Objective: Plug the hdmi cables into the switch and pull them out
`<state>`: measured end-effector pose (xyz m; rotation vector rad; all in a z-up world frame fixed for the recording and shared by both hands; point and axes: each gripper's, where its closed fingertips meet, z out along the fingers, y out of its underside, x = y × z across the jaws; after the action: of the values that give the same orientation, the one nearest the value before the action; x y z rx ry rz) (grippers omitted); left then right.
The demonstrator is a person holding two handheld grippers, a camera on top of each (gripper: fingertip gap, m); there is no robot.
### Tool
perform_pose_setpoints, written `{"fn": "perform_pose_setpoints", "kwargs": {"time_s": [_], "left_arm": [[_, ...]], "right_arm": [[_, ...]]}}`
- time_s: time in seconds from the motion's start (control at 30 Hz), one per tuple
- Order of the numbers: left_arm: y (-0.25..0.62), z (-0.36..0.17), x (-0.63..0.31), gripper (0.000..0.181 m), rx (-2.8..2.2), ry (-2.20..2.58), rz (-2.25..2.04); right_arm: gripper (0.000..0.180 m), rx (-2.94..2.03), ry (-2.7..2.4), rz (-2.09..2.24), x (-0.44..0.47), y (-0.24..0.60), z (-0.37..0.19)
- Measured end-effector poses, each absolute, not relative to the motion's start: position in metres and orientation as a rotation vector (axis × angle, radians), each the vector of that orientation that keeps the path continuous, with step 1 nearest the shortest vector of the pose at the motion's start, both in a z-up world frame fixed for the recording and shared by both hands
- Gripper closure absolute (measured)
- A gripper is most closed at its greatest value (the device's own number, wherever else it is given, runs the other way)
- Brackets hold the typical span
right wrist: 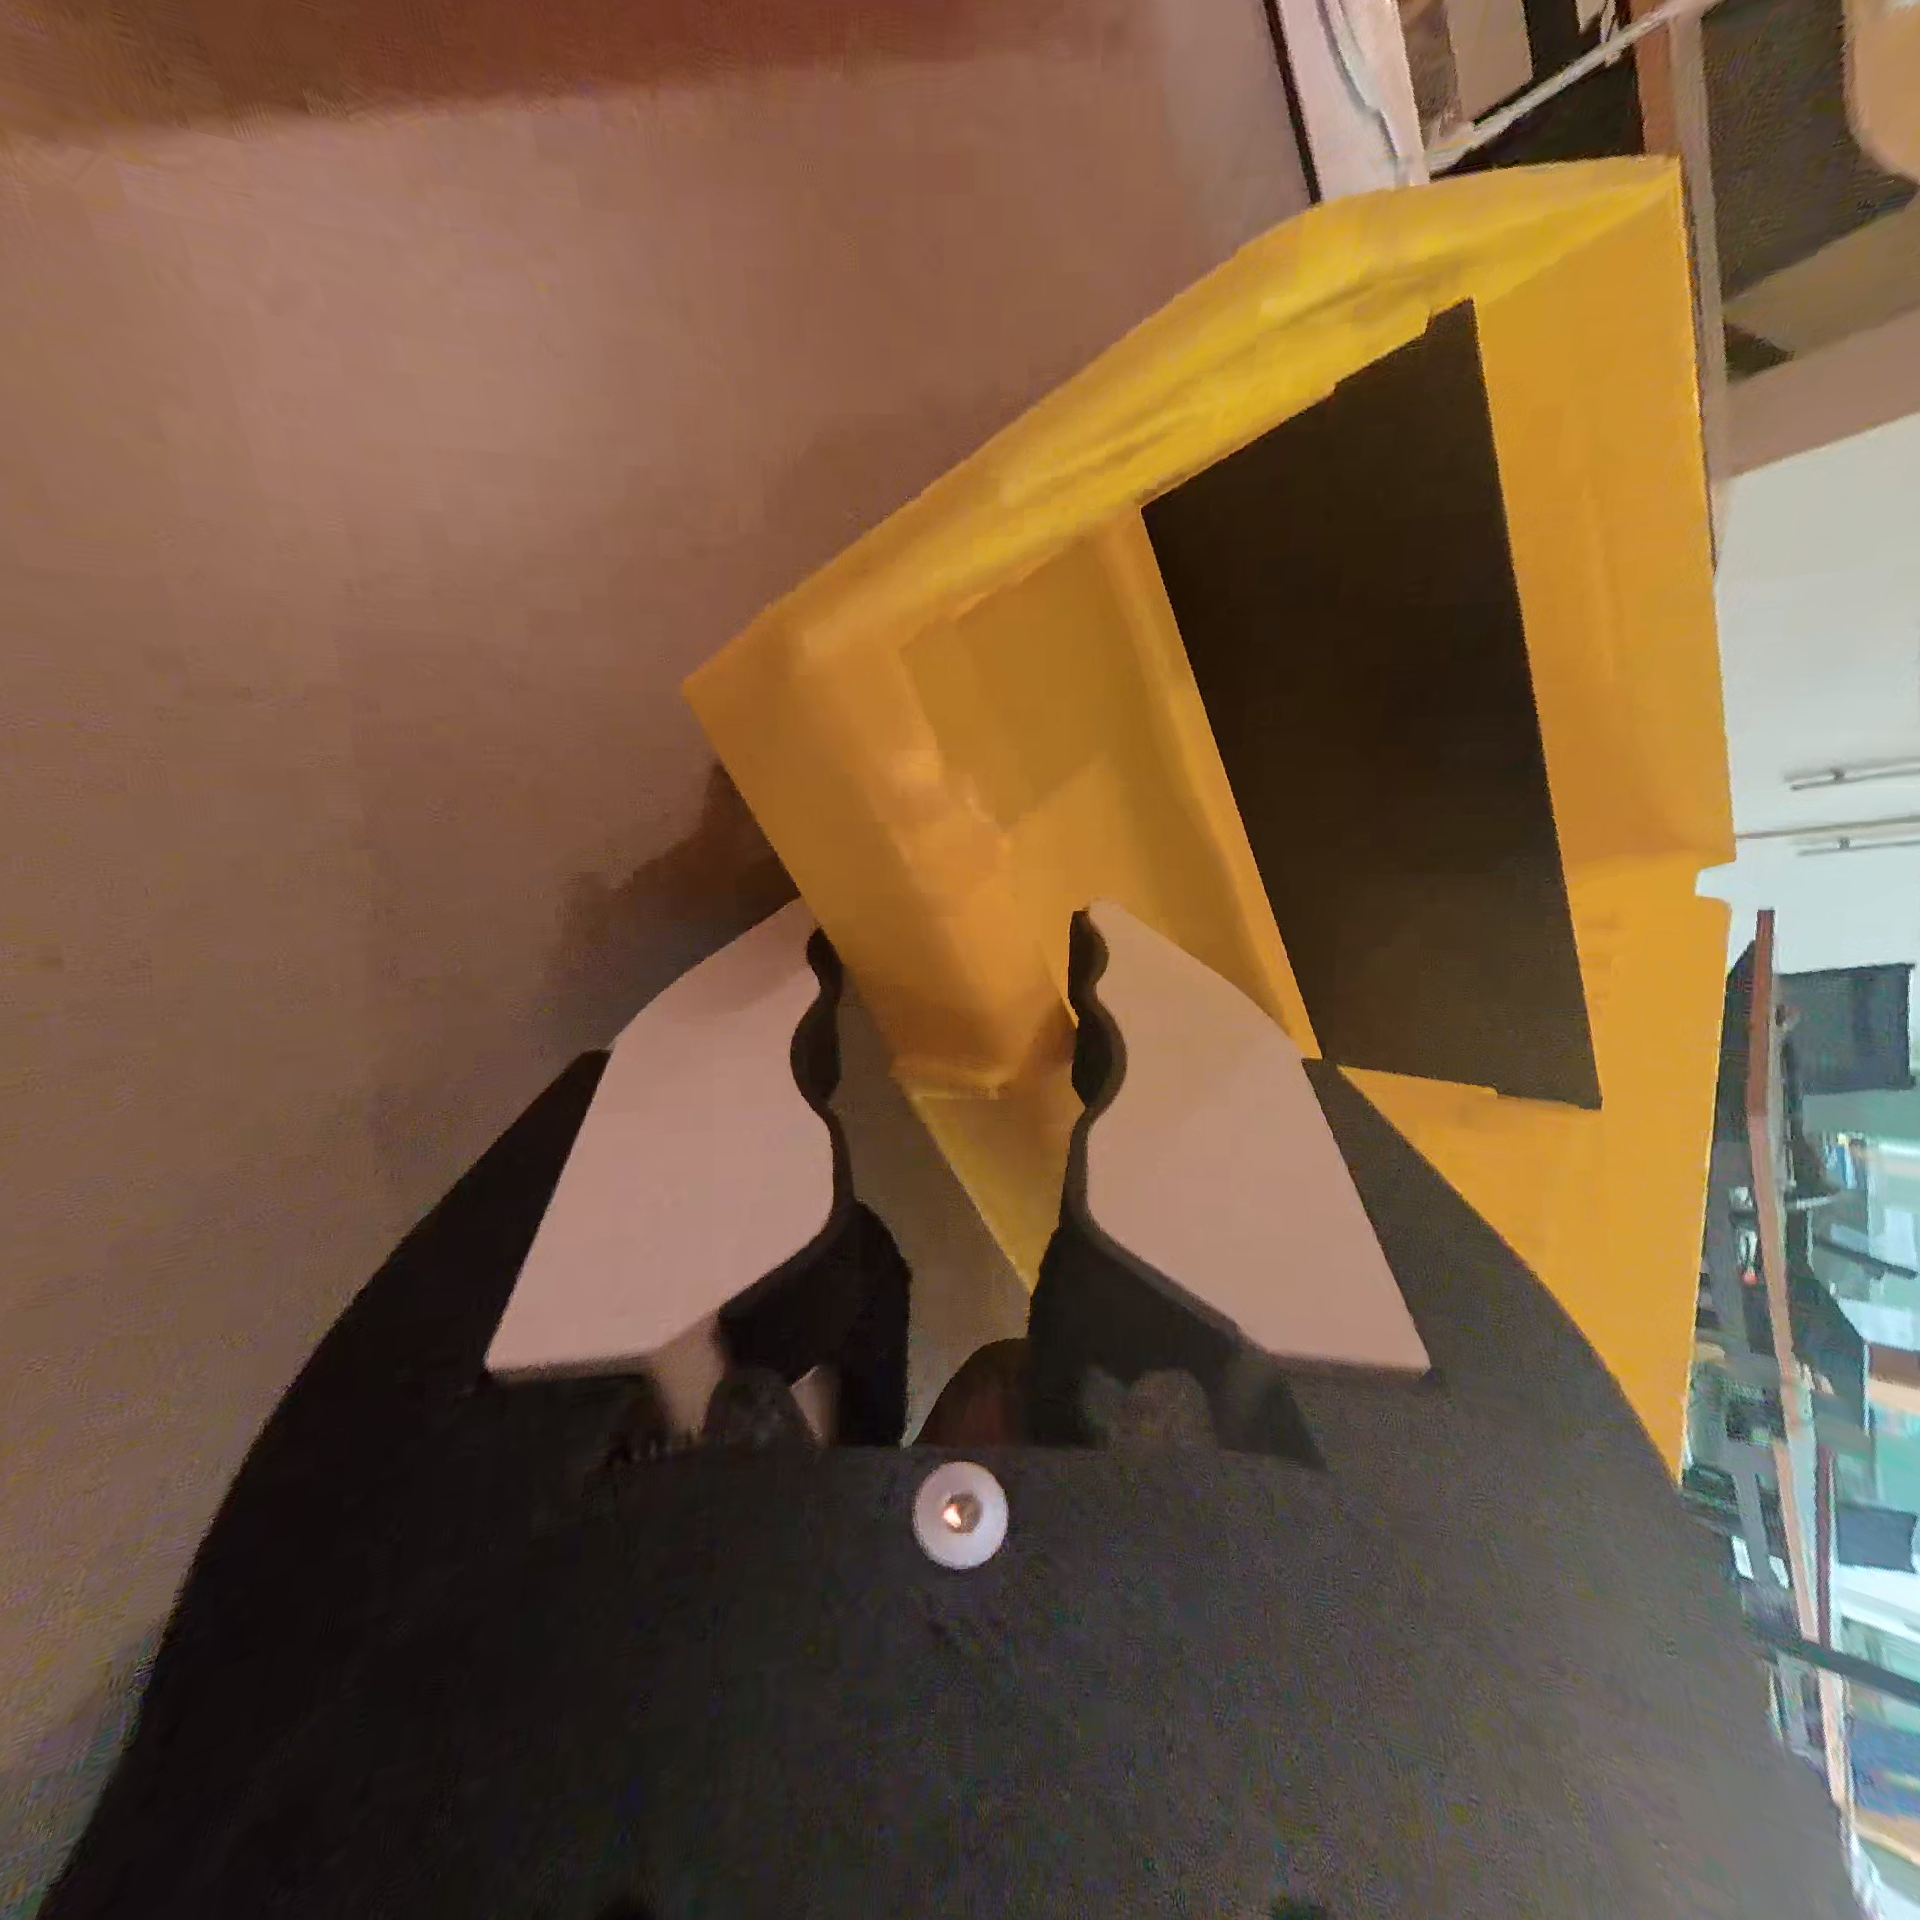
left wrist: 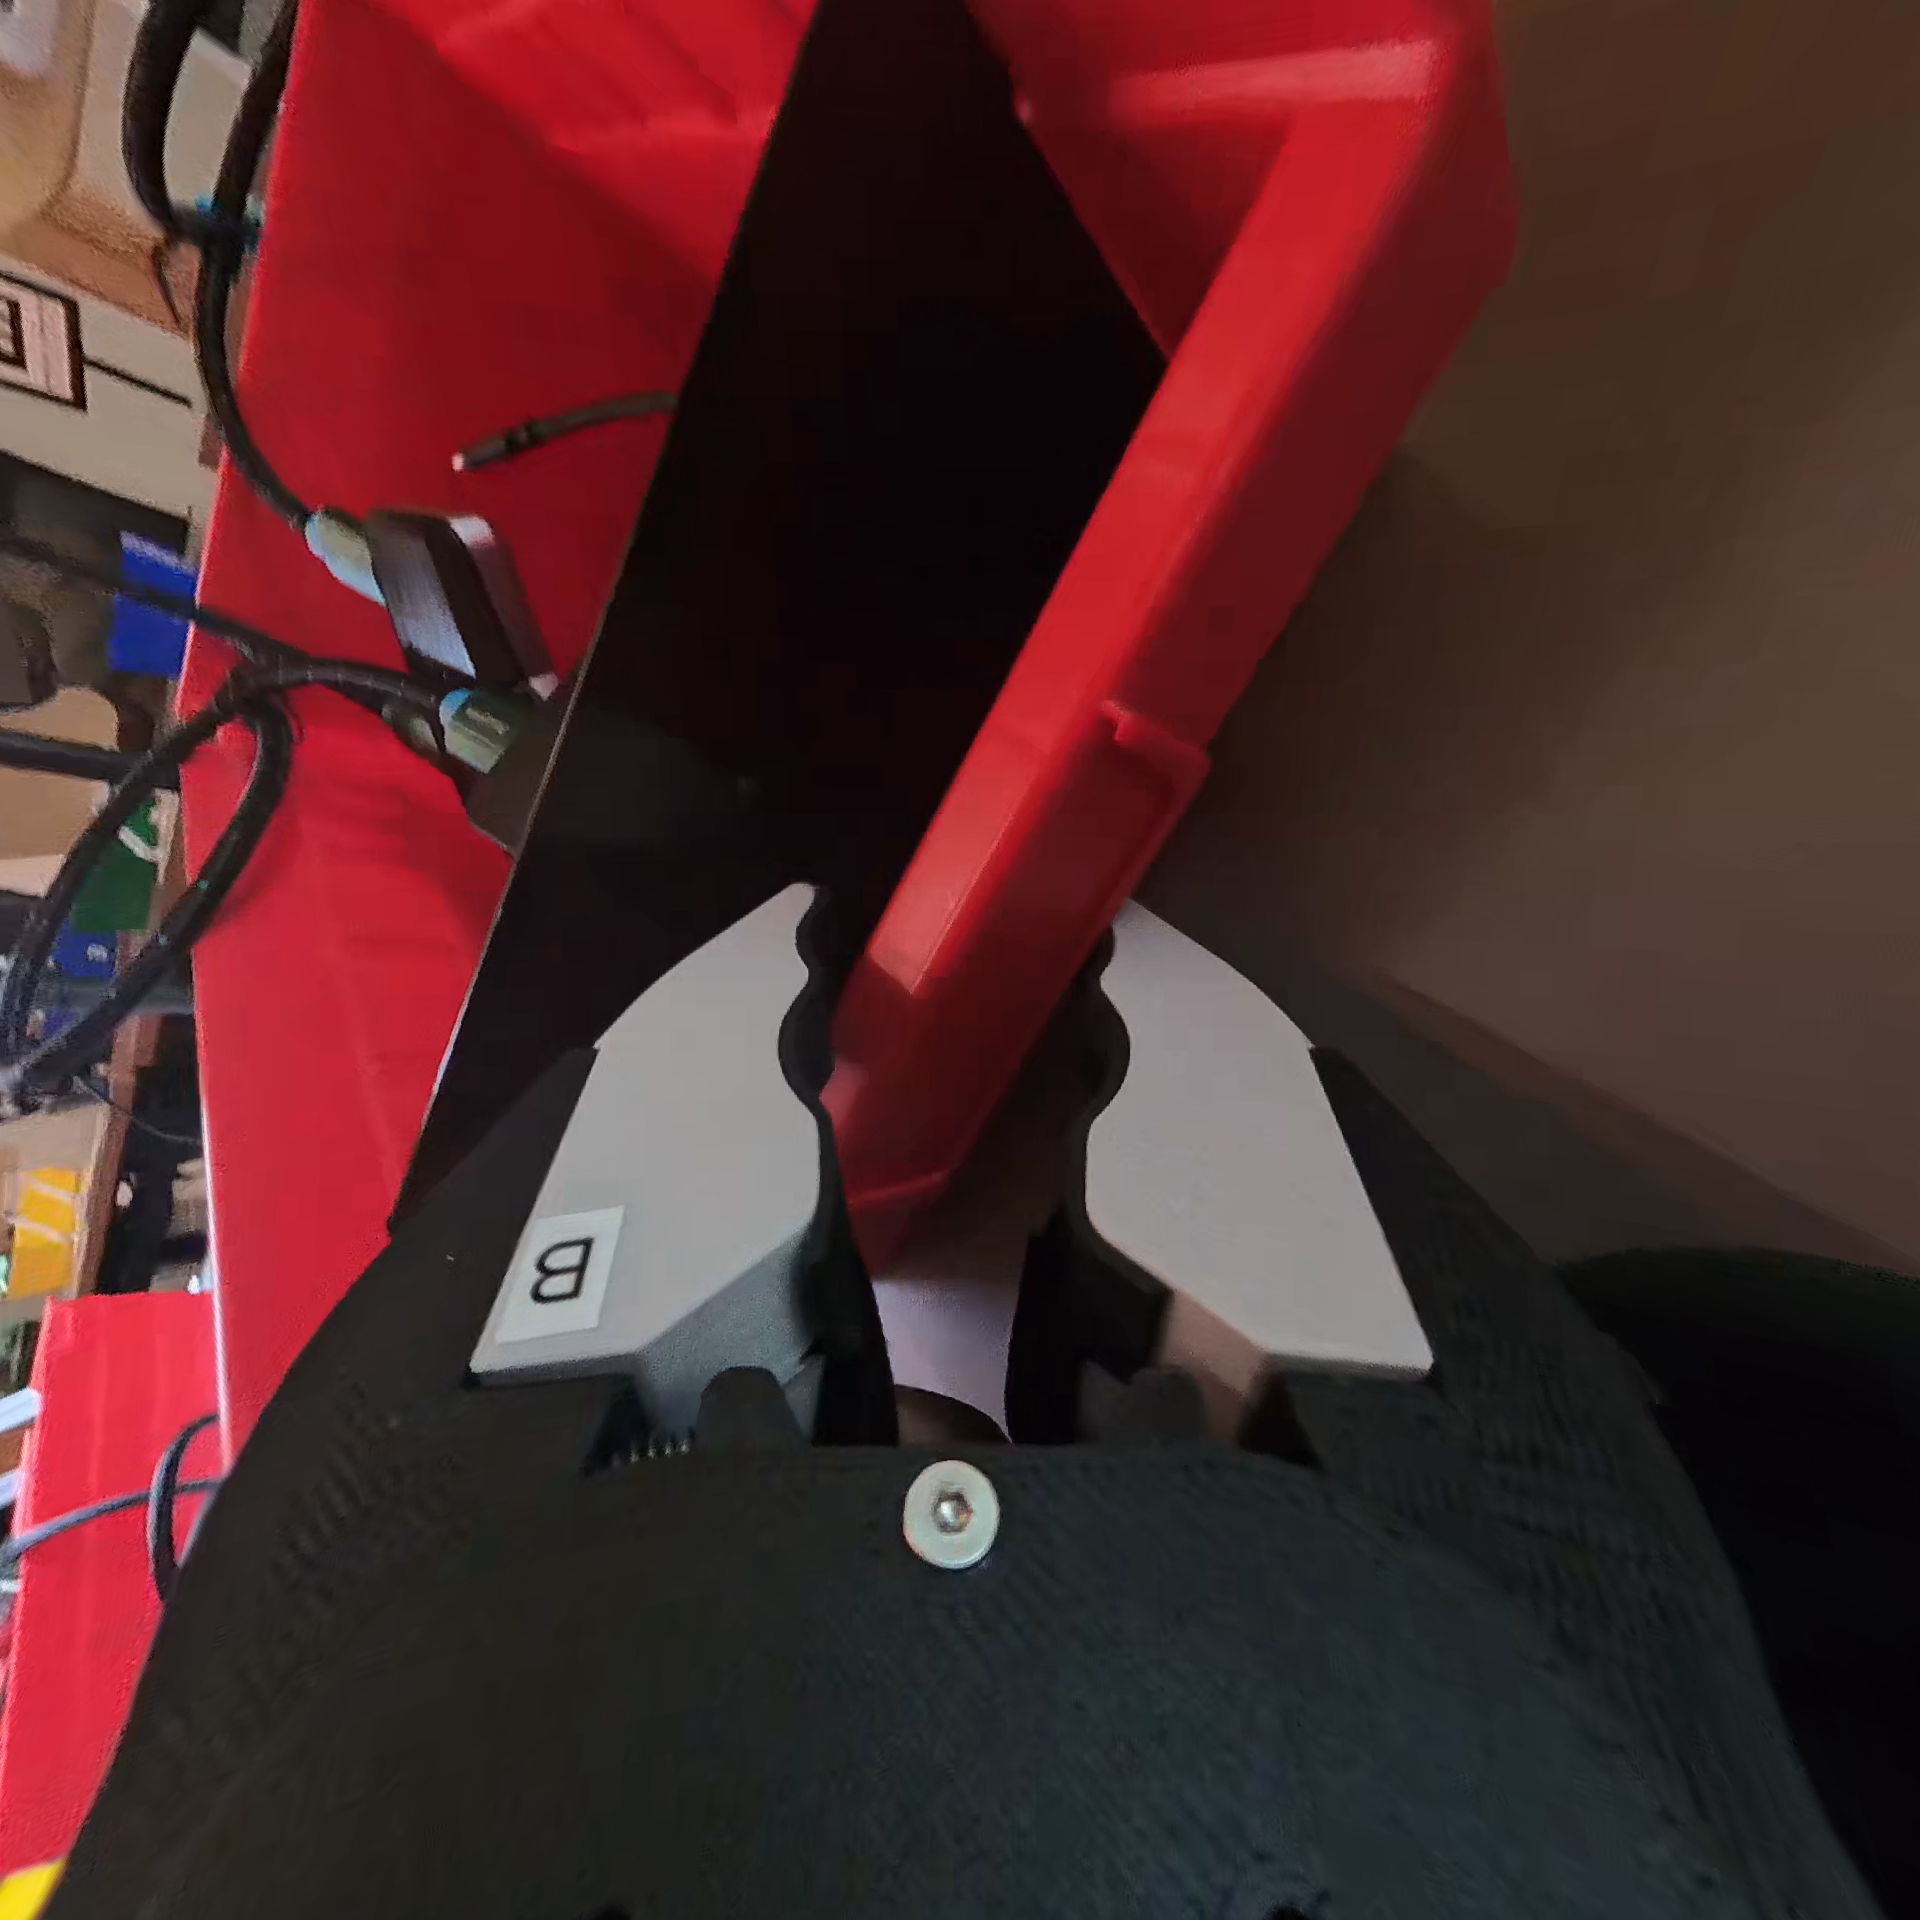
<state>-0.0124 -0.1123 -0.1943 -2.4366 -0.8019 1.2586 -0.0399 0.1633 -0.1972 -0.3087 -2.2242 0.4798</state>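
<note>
In the left wrist view, my left gripper is shut on the edge of a red plastic bin, which fills the view ahead. At the left, a small dark switch lies against a red surface. Two black braided HDMI cables lead to it, one plug at its lower end and one plug at its upper end. In the right wrist view, my right gripper is shut on the edge of a yellow plastic bin. No cable or switch shows there.
A thin loose cable end lies on the red surface above the switch. A dark panel sits inside the red bin, and another dark panel on the yellow bin. A plain brown surface lies behind. Cluttered shelves stand at the far right.
</note>
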Motion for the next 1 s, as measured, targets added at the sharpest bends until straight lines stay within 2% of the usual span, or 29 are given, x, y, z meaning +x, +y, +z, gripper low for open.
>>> {"fn": "perform_pose_setpoints", "kwargs": {"time_s": [0.4,0.63,0.87,0.9,1.0], "left_arm": [[-0.253,-0.193,0.012,0.133,-2.407,-1.136,1.318],[-0.327,-0.191,0.055,0.138,-2.442,-1.016,1.382],[-0.343,-0.19,0.075,0.137,-2.415,-0.93,1.379],[-0.34,-0.19,0.074,0.134,-2.385,-0.942,1.36],[-0.319,-0.175,0.075,0.101,-2.14,-0.989,1.173]], "right_arm": [[0.134,-0.809,-2.046,0.234,-0.061,0.257,-0.196],[0.137,-0.863,-2.005,0.187,-0.059,0.29,-0.193],[0.134,-0.803,-2.005,0.185,-0.061,0.288,-0.191],[0.13,-0.763,-2.013,0.213,-0.062,0.281,-0.189],[0.114,-0.455,-2.019,0.506,-0.054,0.223,-0.167]]}}
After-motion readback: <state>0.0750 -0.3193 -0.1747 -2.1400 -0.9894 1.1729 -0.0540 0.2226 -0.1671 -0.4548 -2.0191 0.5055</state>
